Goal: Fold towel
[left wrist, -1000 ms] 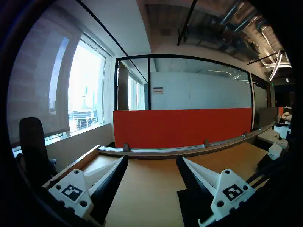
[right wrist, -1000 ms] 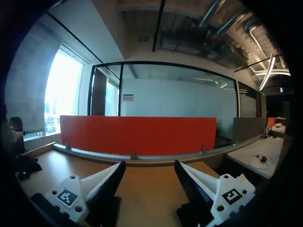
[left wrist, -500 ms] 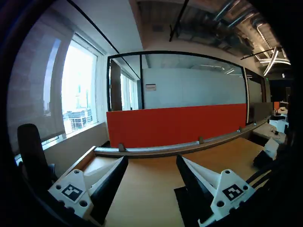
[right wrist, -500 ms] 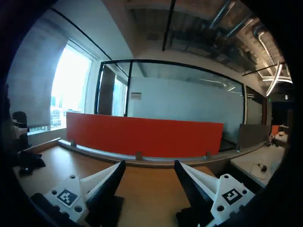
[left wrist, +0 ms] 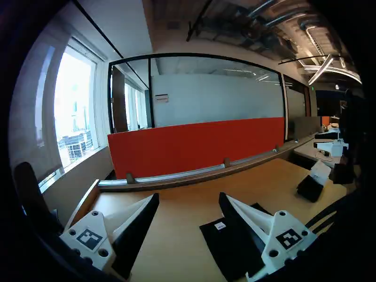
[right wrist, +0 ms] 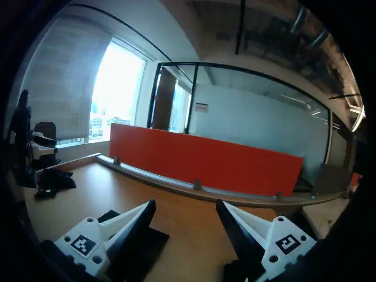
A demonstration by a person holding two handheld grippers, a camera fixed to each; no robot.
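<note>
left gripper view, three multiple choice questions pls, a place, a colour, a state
1. Where does the towel lie?
A. on the desk
B. on the floor
C. on the windowsill

2. What colour is the divider panel?
A. blue
B. orange-red
C. green

3. How is the left gripper?
A. shut on the towel
B. shut, empty
C. open, empty

Answers: 1 A, the dark cloth lies flat on the wood; 2 B, its face is orange-red; 3 C, its jaws stand wide apart.

Wooden desk (left wrist: 188,221); orange partition (left wrist: 197,143); bright window (left wrist: 70,122).
</note>
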